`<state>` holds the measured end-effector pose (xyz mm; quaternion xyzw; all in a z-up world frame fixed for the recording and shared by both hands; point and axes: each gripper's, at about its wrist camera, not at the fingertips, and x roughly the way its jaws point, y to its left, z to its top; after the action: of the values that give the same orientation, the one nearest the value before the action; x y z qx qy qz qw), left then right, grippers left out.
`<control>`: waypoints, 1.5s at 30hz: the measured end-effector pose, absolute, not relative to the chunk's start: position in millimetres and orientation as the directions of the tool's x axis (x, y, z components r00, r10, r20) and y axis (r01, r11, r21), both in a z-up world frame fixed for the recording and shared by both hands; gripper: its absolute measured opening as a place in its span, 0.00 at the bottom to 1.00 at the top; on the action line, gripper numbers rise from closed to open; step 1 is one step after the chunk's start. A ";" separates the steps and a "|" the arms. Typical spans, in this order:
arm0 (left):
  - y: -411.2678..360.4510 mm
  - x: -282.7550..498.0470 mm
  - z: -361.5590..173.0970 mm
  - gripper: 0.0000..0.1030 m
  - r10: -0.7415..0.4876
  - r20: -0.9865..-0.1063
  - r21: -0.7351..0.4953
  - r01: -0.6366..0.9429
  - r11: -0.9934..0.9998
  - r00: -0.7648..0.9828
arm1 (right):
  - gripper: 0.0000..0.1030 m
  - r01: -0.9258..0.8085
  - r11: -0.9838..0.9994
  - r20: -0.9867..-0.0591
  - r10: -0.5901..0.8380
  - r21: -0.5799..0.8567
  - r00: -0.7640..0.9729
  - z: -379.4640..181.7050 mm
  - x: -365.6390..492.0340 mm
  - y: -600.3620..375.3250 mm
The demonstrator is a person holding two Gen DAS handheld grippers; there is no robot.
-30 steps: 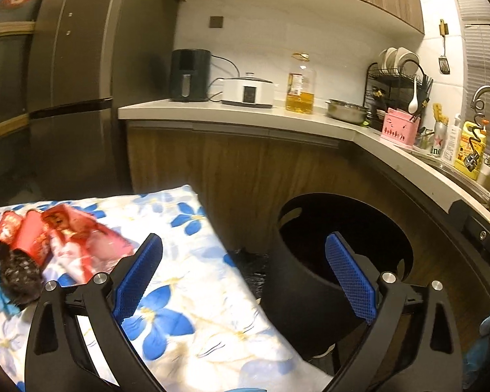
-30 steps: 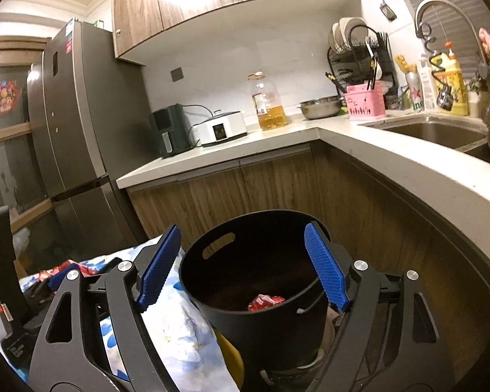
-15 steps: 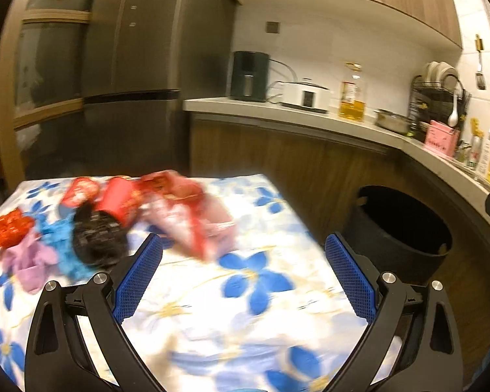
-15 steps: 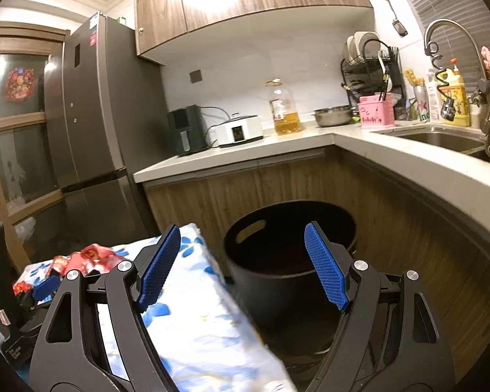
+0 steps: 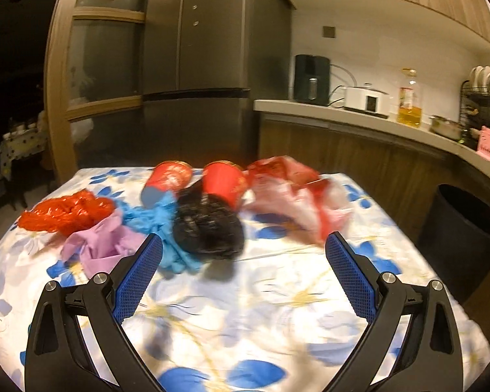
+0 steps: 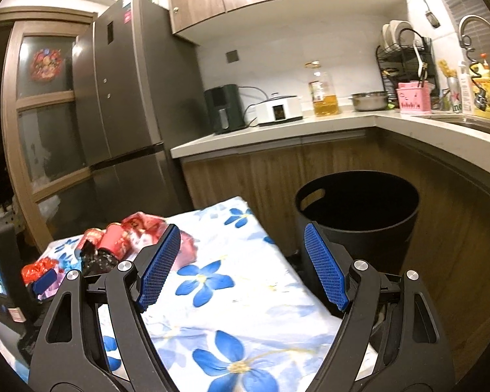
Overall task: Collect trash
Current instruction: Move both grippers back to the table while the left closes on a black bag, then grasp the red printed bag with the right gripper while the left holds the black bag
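A trash pile lies on the floral-cloth table (image 5: pixel 277 297): a red plastic bag (image 5: pixel 65 215), purple scrap (image 5: pixel 98 246), blue crumpled piece (image 5: pixel 152 217), black crumpled bag (image 5: pixel 209 228), two red cups (image 5: pixel 168 179) (image 5: pixel 225 186) and a pink-red wrapper (image 5: pixel 297 202). My left gripper (image 5: pixel 244 243) is open and empty, just short of the black bag. My right gripper (image 6: pixel 242 233) is open and empty above the table's (image 6: pixel 232 261) right edge. The black bin (image 6: pixel 356 215) stands ahead of it, and the pile (image 6: pixel 121 241) lies to its left.
The bin (image 5: pixel 464 225) stands on the floor off the table's right side, against the wooden cabinets (image 6: pixel 277 176). A grey fridge (image 5: pixel 196 65) rises behind the table. The worktop (image 6: pixel 277 130) carries appliances, an oil bottle and a dish rack. The left gripper's blue pad (image 6: pixel 44 282) shows at the left.
The left gripper has swung left from the bin to face the trash pile. The right gripper has drawn back from over the bin and now sits over the table's edge. Both stayed open.
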<state>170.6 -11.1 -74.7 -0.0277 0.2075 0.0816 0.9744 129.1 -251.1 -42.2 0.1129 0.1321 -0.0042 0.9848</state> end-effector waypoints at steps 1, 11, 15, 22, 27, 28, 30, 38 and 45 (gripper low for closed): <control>-6.1 174.0 -77.1 0.93 0.160 -0.415 -0.016 -0.183 0.983 0.896 | 0.75 0.034 0.975 -0.263 0.026 0.219 0.964 -43.1 130.8 -248.8; 19.9 215.2 -72.2 0.89 0.210 -0.408 0.011 -0.225 0.974 0.889 | 0.75 -0.002 0.977 -0.295 0.066 0.211 0.953 -53.5 156.9 -220.7; 32.2 235.0 -70.8 0.84 0.212 -0.431 0.000 -0.235 0.972 0.877 | 0.75 -0.014 0.980 -0.307 0.076 0.199 0.949 -56.4 168.0 -209.3; 50.4 257.6 -78.1 0.52 0.187 -0.505 -0.027 -0.232 0.972 0.843 | 0.75 -0.043 0.983 -0.327 0.101 0.180 0.939 -62.1 195.0 -187.0; 53.0 262.8 -85.8 0.11 0.156 -0.549 -0.043 -0.214 0.976 0.821 | 0.75 -0.083 0.984 -0.346 0.134 0.158 0.929 -67.4 222.6 -168.3; 53.7 262.1 -86.2 0.10 0.146 -0.551 -0.051 -0.207 0.977 0.821 | 0.75 -0.086 0.984 -0.347 0.136 0.154 0.928 -68.1 227.7 -165.5; 54.0 260.5 -86.0 0.04 0.126 -0.550 -0.064 -0.192 0.979 0.826 | 0.75 -0.094 0.984 -0.355 0.143 0.153 0.924 -70.1 240.5 -159.5; 52.1 239.2 -76.7 0.02 0.056 -0.512 -0.118 -0.135 0.984 0.857 | 0.75 -0.101 0.982 -0.405 0.158 0.158 0.901 -82.1 283.1 -147.1; 56.8 220.5 -62.4 0.01 0.031 -0.459 -0.172 -0.123 0.977 0.888 | 0.75 -0.108 0.978 -0.426 0.176 0.178 0.888 -87.3 312.9 -143.1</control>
<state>220.5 56.8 -62.4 -0.0987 0.2335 0.0398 0.9665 312.9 -143.1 -87.3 0.0751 0.2256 0.0732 0.9686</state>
